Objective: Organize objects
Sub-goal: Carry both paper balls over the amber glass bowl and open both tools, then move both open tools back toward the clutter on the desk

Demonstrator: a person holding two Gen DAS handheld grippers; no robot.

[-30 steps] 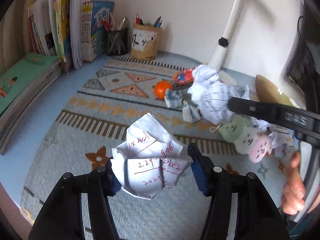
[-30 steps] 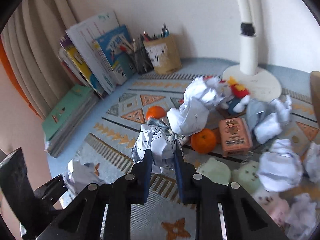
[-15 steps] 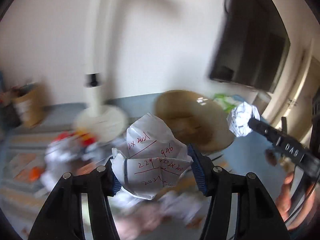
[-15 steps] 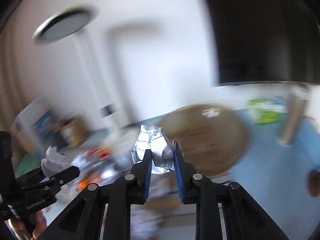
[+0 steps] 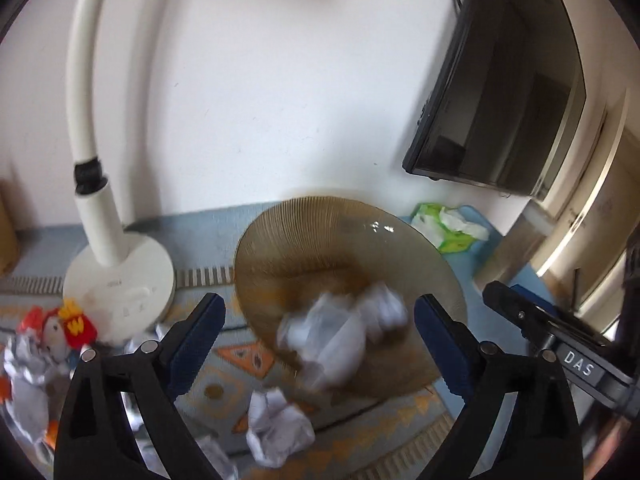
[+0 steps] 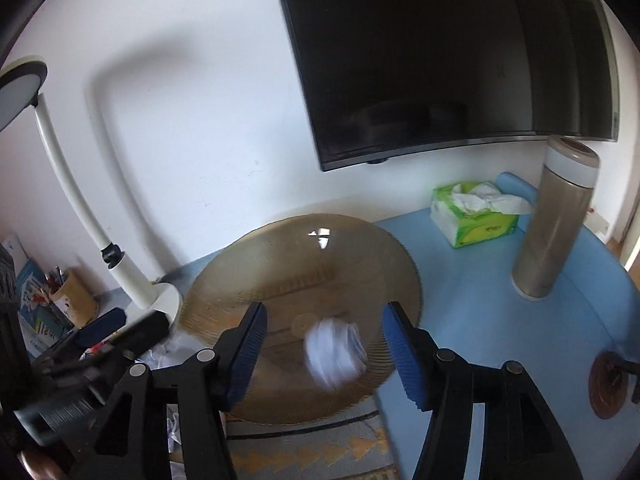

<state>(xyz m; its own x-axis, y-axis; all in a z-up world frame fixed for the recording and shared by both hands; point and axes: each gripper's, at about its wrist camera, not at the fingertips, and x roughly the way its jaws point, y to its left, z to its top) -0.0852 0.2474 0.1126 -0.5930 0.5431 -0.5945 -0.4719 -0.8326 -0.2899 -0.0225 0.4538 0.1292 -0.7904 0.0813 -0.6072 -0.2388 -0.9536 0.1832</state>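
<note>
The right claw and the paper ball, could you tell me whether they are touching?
Apart: the right wrist view shows the paper ball blurred between the right claw's open pads, gaps on both sides.

Both claws are showing black angular arms, blue ribbed pads (image 5: pixel 439 340) and silver round screws (image 6: pixel 205 355); white "DAS" lettering (image 5: pixel 578 363) is marking the right claw's side.

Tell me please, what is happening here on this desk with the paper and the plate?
A person with a gripper in each hand is clearing crumpled paper onto the brown glass plate. Both jaws have just been opening. The left gripper stands wide, with its blurred paper ball loose between the pads, over the plate. The right gripper is open too, and its paper ball is dropping free. More crumpled paper waits on the patterned mat.
</note>
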